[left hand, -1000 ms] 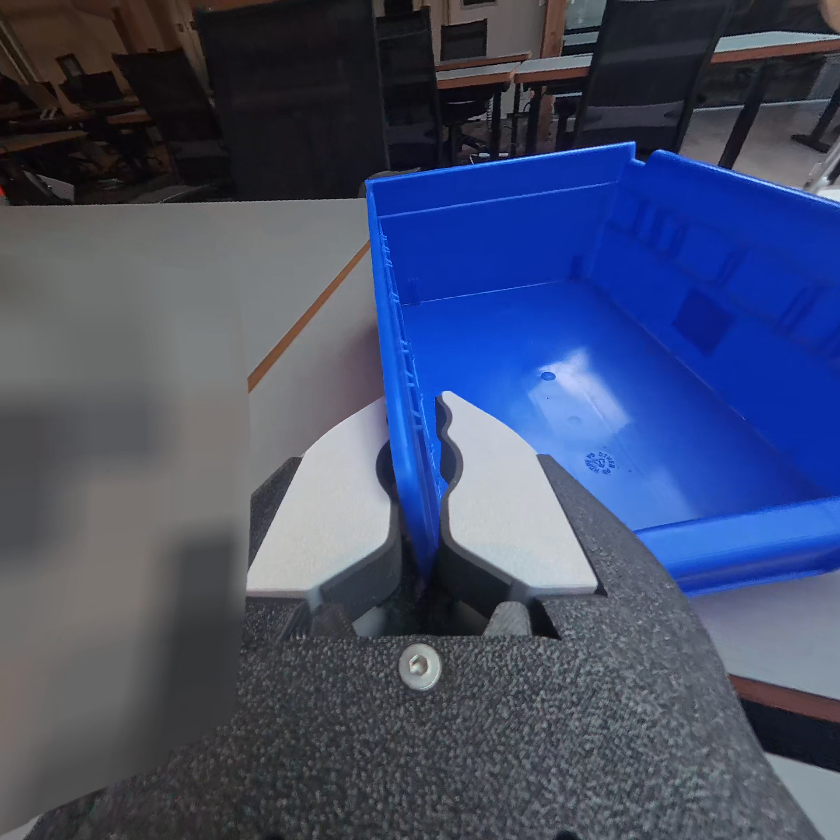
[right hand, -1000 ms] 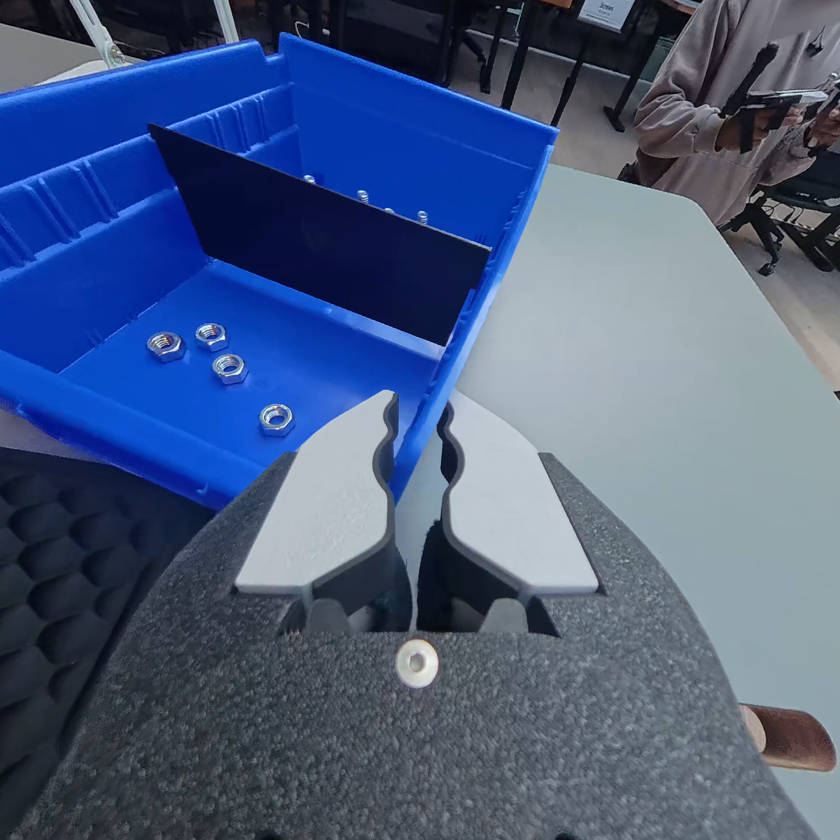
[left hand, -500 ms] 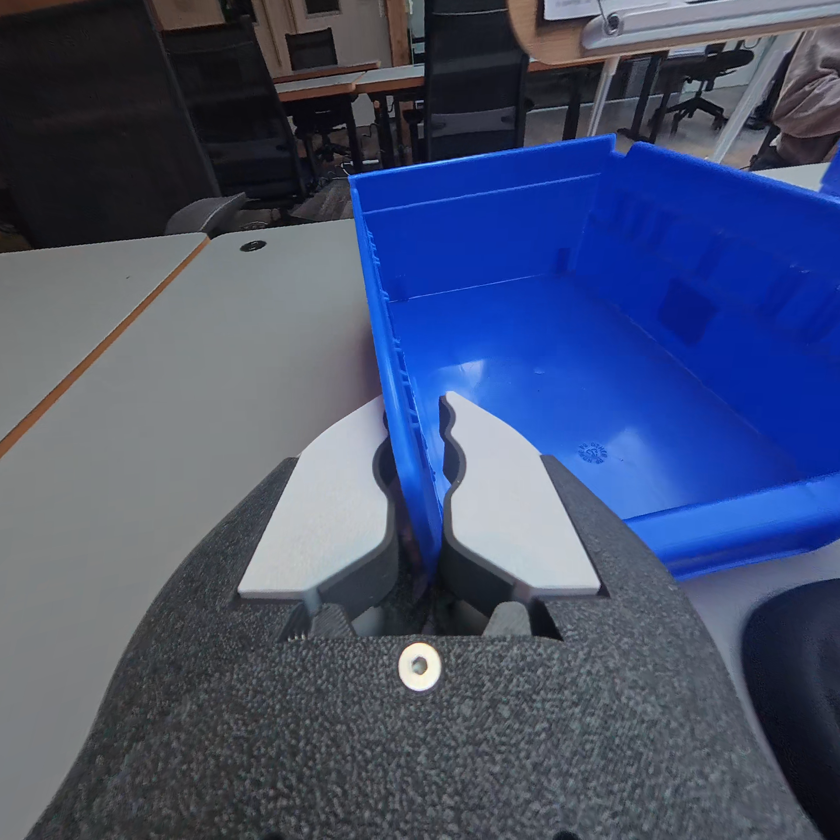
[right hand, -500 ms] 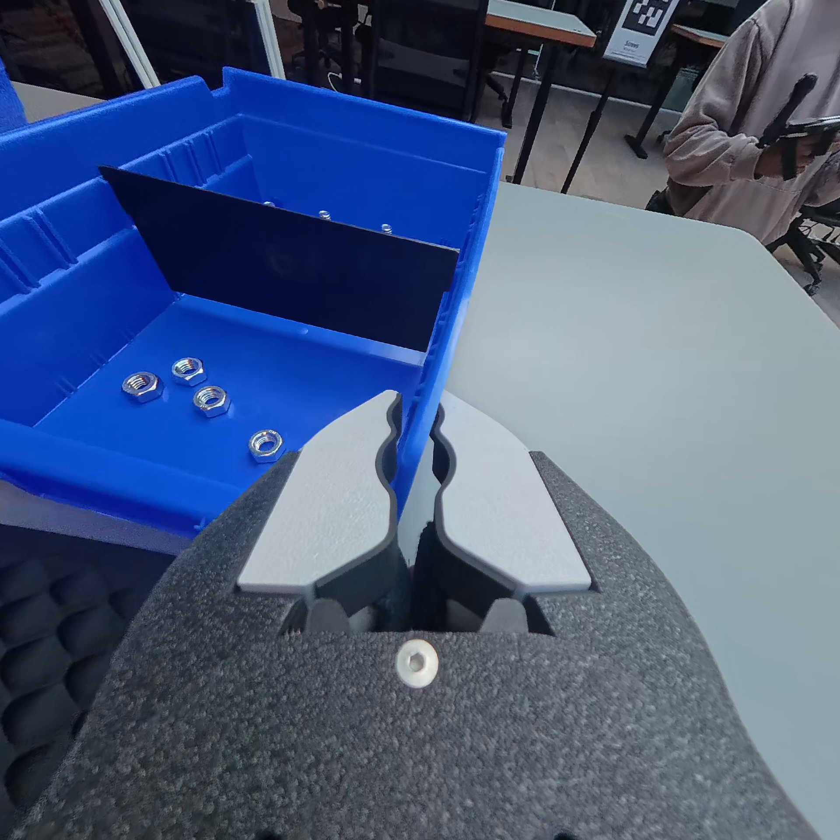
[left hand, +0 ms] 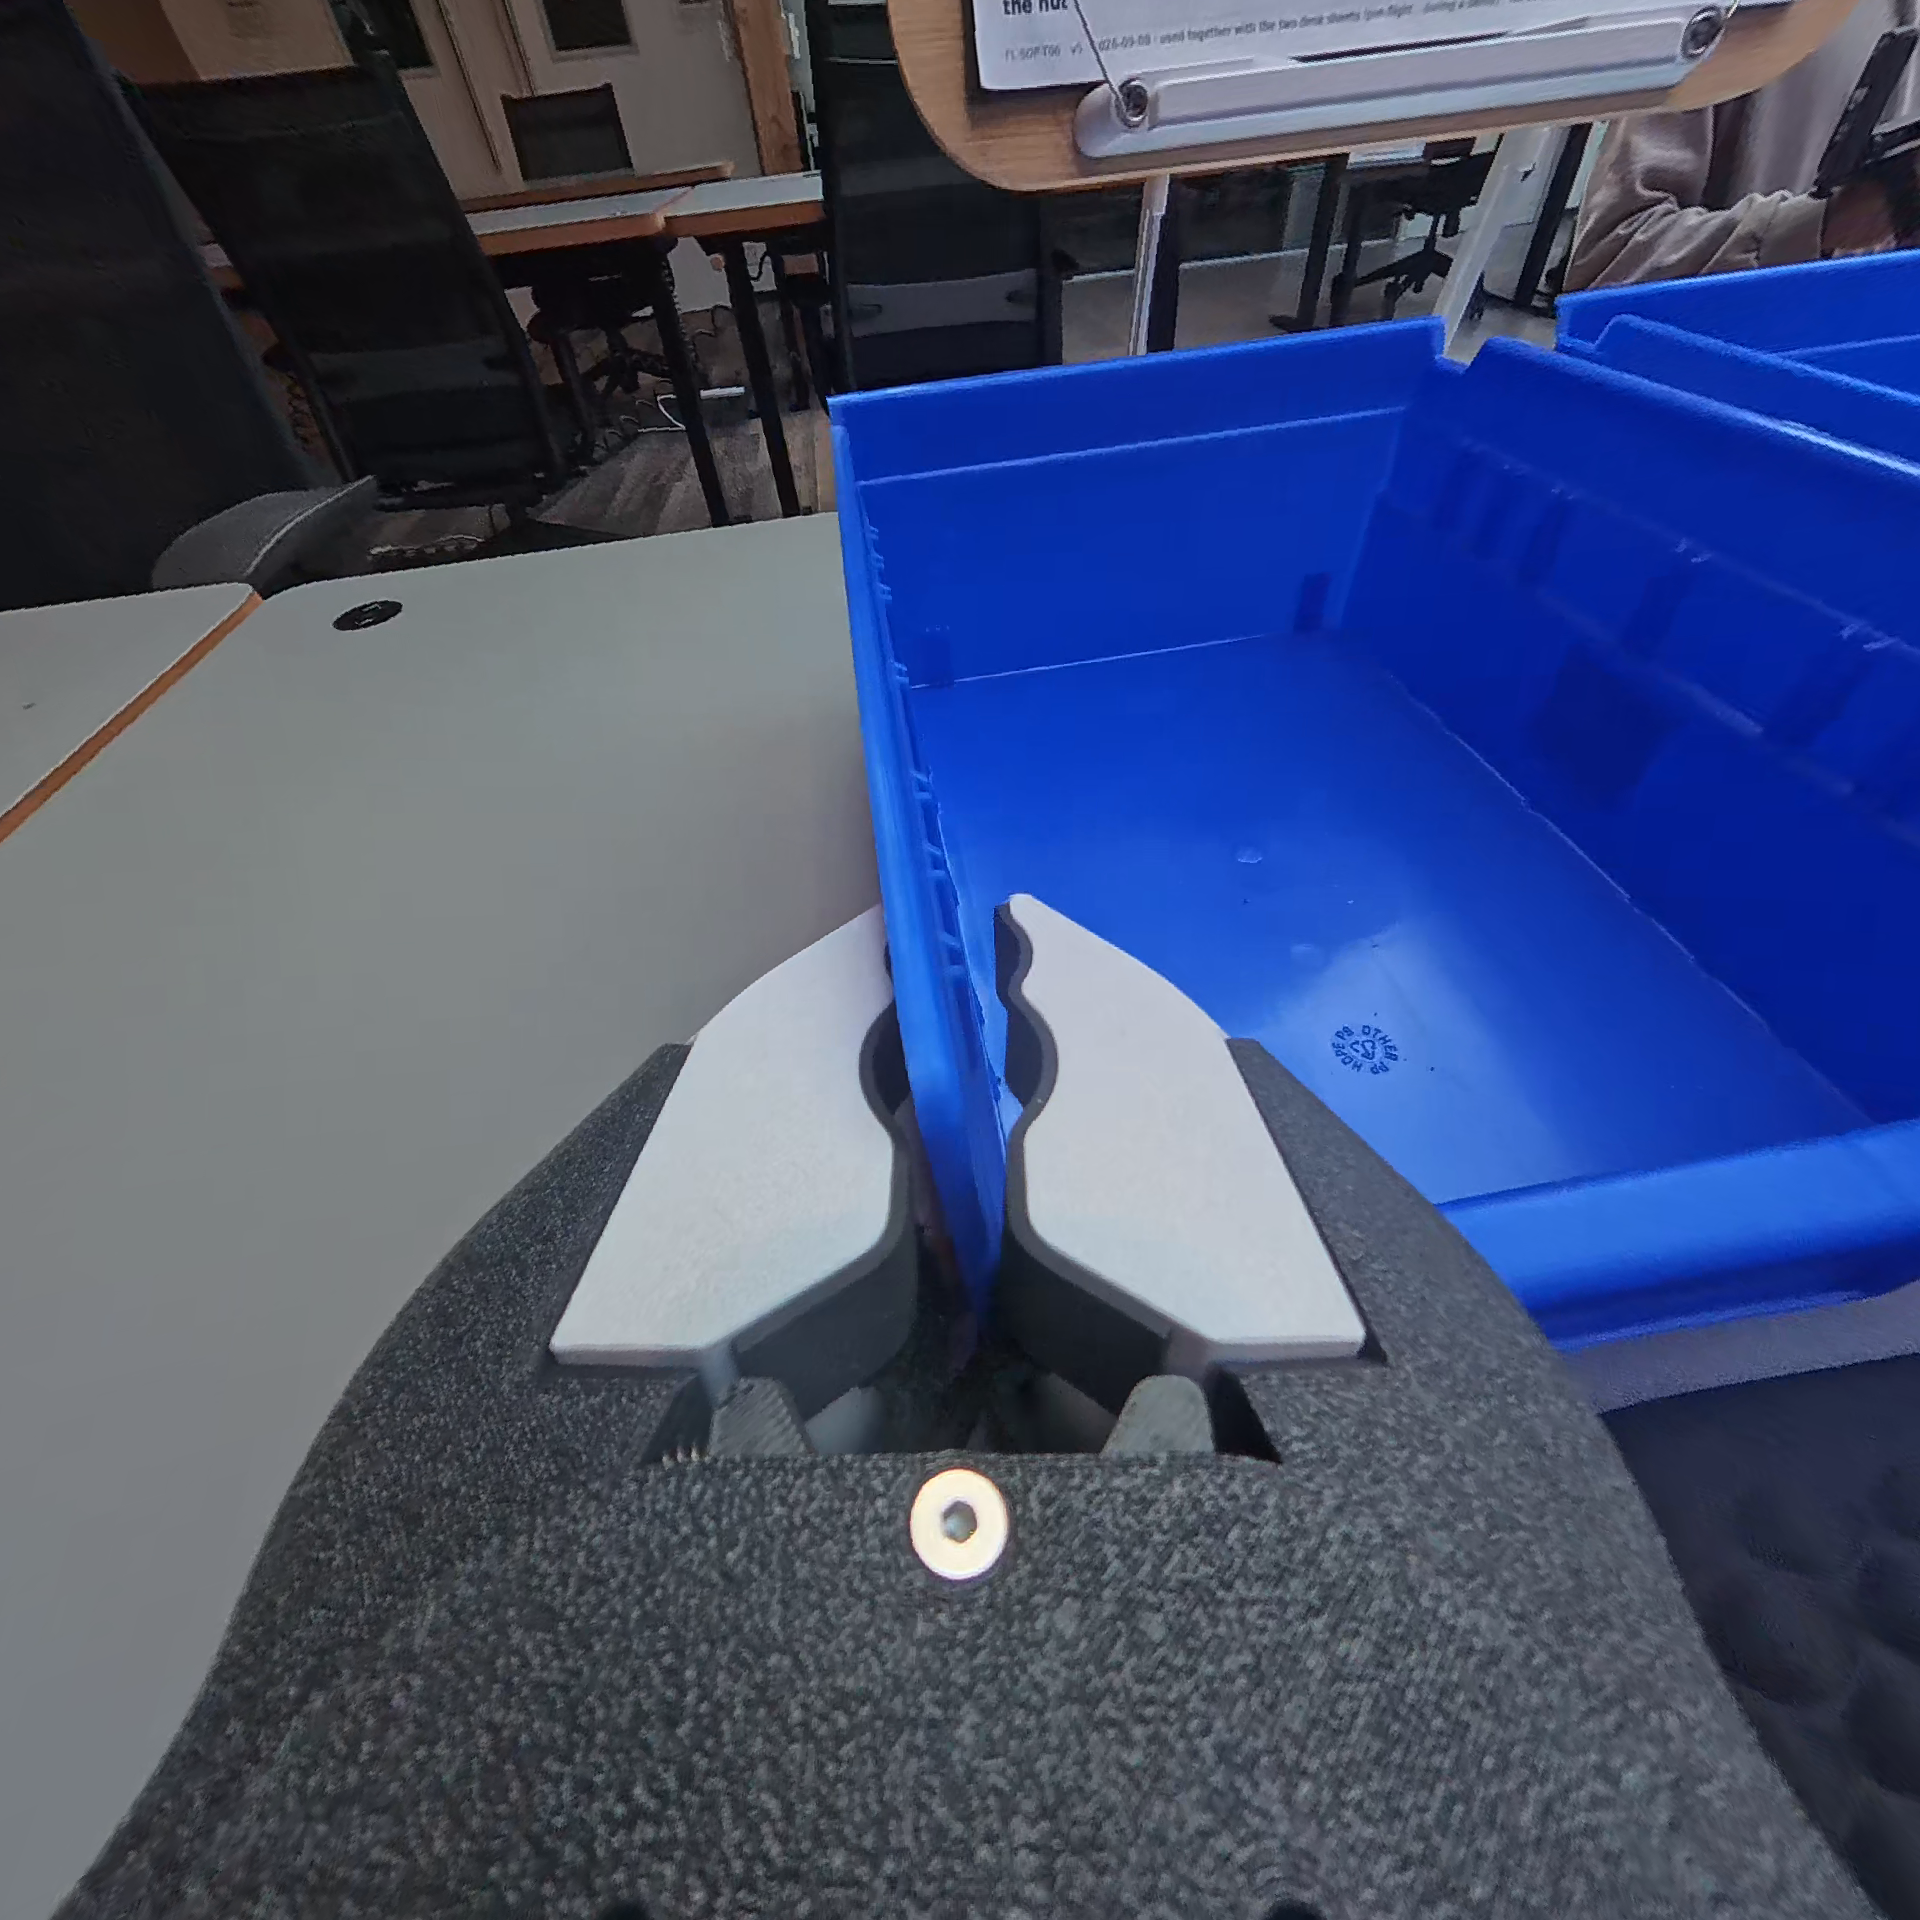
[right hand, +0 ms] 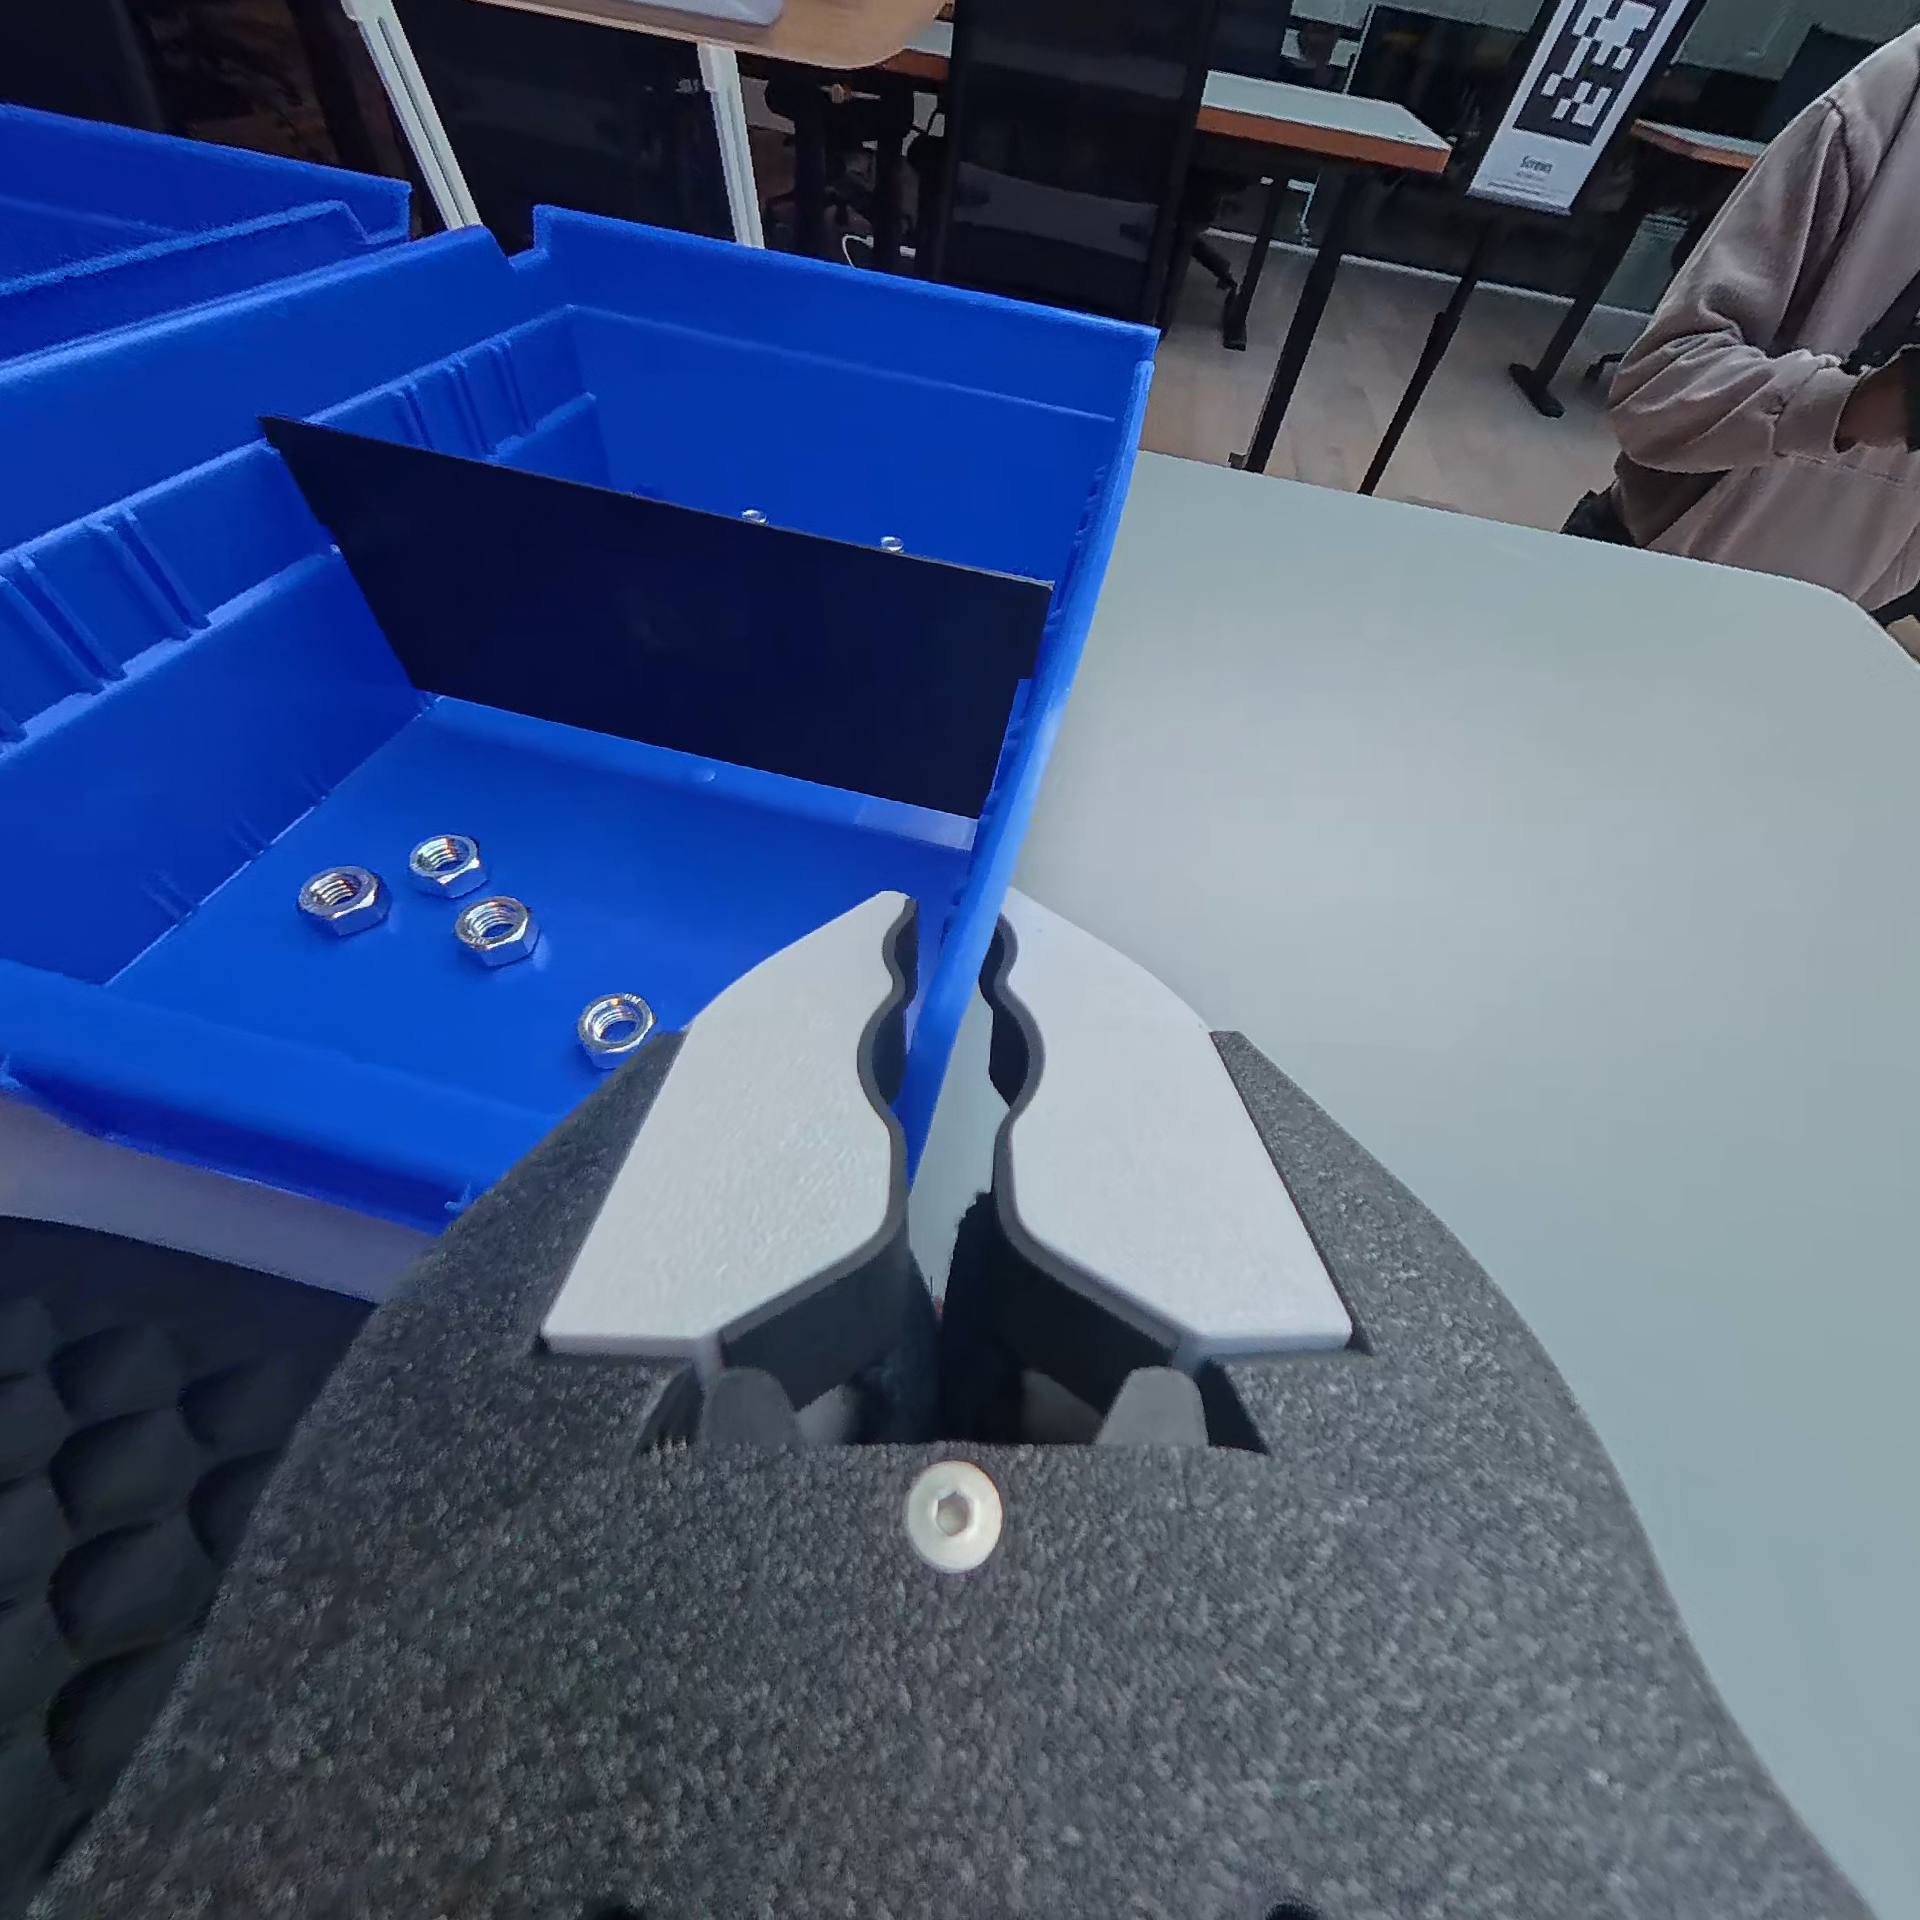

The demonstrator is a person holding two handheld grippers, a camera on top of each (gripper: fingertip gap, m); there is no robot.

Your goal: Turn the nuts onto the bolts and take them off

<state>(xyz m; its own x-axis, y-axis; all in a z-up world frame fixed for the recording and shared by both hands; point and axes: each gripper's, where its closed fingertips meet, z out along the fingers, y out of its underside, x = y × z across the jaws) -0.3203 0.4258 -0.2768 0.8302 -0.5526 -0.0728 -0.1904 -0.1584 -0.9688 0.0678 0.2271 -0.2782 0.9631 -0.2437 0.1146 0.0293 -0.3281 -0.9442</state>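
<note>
L gripper (left hand: 948, 914) clamps empty bin (left hand: 1143, 540) wall; R gripper (right hand: 951, 914) clamps bin (right hand: 831, 343) w/ 4 nuts (right hand: 497, 928).

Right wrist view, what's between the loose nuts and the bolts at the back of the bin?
In the right wrist view, an upright black divider stands between the four nuts and the bolt tips showing behind its top edge.

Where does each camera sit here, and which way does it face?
Left wrist view: on the left tongs, facing forward along their fingers into an empty blue bin; tongs clamped on its left wall.
Right wrist view: on the right tongs, facing a divided blue bin holding four nuts; tongs straddle its right wall.
Shared: grey table; whether any bin shows in both, I cannot tell.
</note>
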